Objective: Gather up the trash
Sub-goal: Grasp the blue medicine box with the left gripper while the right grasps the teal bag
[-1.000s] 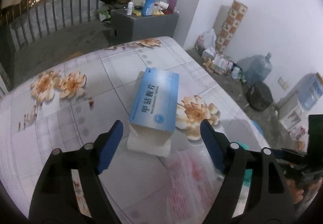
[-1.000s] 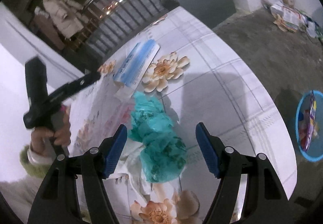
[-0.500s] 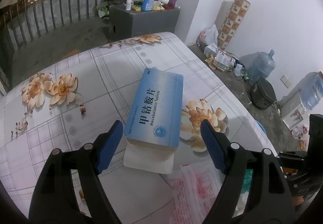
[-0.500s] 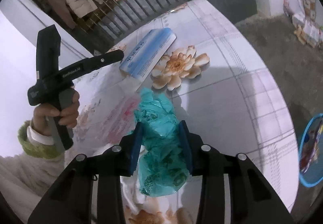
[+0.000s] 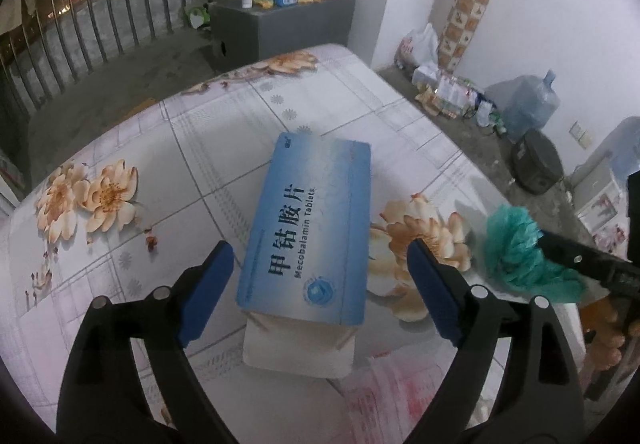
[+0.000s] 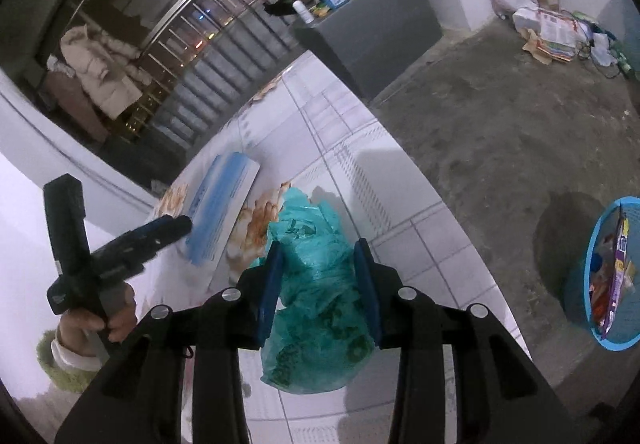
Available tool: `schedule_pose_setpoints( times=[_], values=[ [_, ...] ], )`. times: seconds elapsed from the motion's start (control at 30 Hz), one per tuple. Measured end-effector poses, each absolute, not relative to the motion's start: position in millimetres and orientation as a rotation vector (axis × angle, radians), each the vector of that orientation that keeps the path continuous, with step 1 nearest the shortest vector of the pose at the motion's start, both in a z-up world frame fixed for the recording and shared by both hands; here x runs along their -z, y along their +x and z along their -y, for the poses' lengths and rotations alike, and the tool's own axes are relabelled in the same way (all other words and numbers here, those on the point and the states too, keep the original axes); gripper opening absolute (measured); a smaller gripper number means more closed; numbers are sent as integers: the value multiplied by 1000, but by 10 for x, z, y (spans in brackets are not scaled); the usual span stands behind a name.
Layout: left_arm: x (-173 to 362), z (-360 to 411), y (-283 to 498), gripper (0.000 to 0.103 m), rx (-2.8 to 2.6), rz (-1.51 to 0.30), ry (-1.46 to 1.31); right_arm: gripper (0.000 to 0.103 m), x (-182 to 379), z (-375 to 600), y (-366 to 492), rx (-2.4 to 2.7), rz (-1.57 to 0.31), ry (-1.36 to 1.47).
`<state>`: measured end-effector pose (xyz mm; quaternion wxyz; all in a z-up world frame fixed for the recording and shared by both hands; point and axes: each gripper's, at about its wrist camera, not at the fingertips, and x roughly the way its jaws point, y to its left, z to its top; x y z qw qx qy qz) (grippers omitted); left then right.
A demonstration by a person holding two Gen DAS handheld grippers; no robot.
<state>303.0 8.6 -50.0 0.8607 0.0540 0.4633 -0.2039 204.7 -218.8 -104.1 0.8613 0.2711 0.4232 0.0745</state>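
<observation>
Trash is being approached in the left wrist view: the blue tablet box (image 5: 308, 228) is lying mid-frame on the flowered bench (image 5: 200, 148), bracketed by the left gripper (image 5: 320, 292), whose fingers have just been spread wider and are not touching it. In the right wrist view, the green plastic bag (image 6: 320, 284), loose a second ago, is being pinched at lower centre by the right gripper (image 6: 318, 292), so it is judged ready for the blue basket (image 6: 612, 340) at right.

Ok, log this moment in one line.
left tool: open over blue tablet box | right tool: shut on green plastic bag | bin: on floor
</observation>
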Motion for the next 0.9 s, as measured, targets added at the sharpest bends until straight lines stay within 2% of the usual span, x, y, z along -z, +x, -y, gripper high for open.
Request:
schedule_pose_setpoints(
  times=[0.1, 0.2, 0.3, 0.37, 0.4, 0.5, 0.6, 0.9],
  values=[
    [573, -36, 3095, 84, 412, -990, 144, 37, 1036, 2133, 2070, -150, -895, 546],
    [620, -12, 3131, 84, 424, -1006, 151, 48, 1017, 2097, 2074, -152, -912, 522],
    [657, -1, 3153, 84, 427, -1012, 153, 50, 1051, 2080, 2074, -173, -934, 528],
    [684, 8, 3171, 82, 414, -1019, 158, 50, 1068, 2068, 2101, -186, -941, 535],
    [698, 13, 3180, 76, 409, -1021, 161, 50, 1068, 2060, 2110, -190, -942, 535],
    [733, 5, 3211, 70, 398, -1033, 158, 50, 1086, 2024, 2126, -213, -957, 531],
    [737, -25, 3213, 69, 406, -1024, 144, 44, 1096, 1980, 2132, -244, -965, 525],
    [606, -224, 3218, 68, 369, -988, 81, 41, 1013, 2070, 2027, -260, -906, 586]
  ],
)
